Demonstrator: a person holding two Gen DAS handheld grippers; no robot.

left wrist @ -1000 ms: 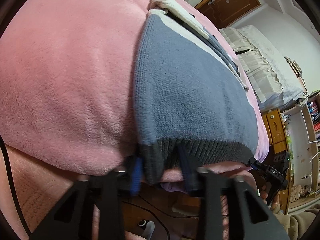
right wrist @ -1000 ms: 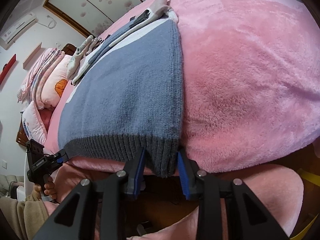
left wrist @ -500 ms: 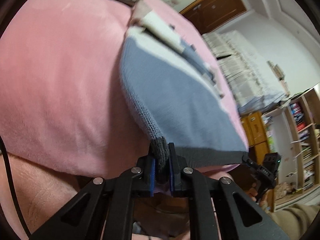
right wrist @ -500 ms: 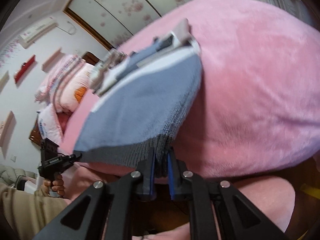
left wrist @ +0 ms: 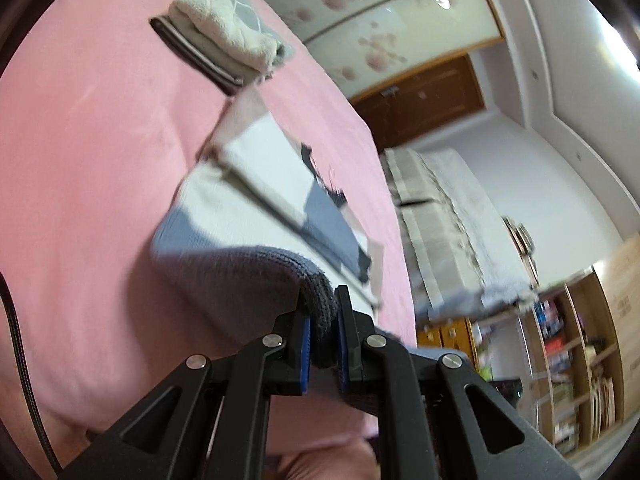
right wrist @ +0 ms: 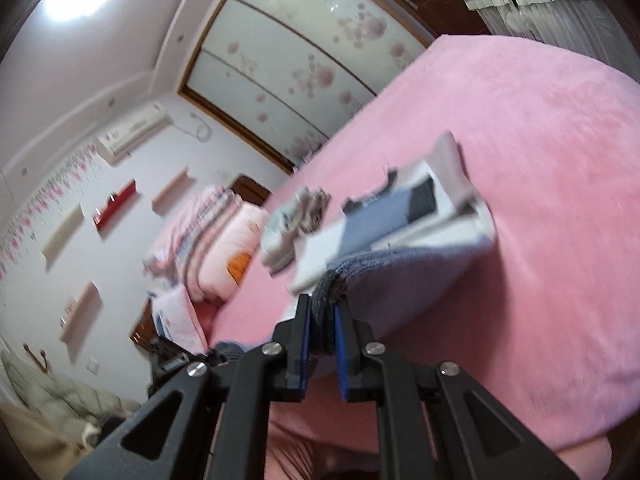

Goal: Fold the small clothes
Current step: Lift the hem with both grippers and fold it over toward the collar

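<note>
1. Your left gripper [left wrist: 322, 316] is clenched on the dark grey ribbed hem of a small knitted sweater [left wrist: 240, 268], the knit bunched between its blue-padded fingers [left wrist: 305, 344].
2. Your right gripper [right wrist: 322, 330] is likewise clamped on a corner of the same ribbed hem, the fabric pinched tight between its blue pads [right wrist: 341, 356].
3. The sweater [right wrist: 400, 280] is blue-grey with a white upper section. Its hem end is lifted off the bed and curves over towards the top of the garment, while the white part rests flat on the pink fleece blanket [left wrist: 92, 152].
4. In the left view, a folded stack of clothes [left wrist: 228, 46], cream towelling over a dark striped piece, lies further up the blanket, well apart from the sweater.
5. In the right view, a small heap of pale garments [right wrist: 292, 220] sits just beside the sweater's far edge, and folded pink quilts [right wrist: 208, 240] are piled beyond it by the wall.
6. Both views are motion-blurred, so the sweater's finer detail is hard to make out.
7. A wardrobe with flowered sliding panels [right wrist: 296, 64] stands behind the bed, and bookshelves [left wrist: 568, 360] fill the lower right of the left view.
</note>
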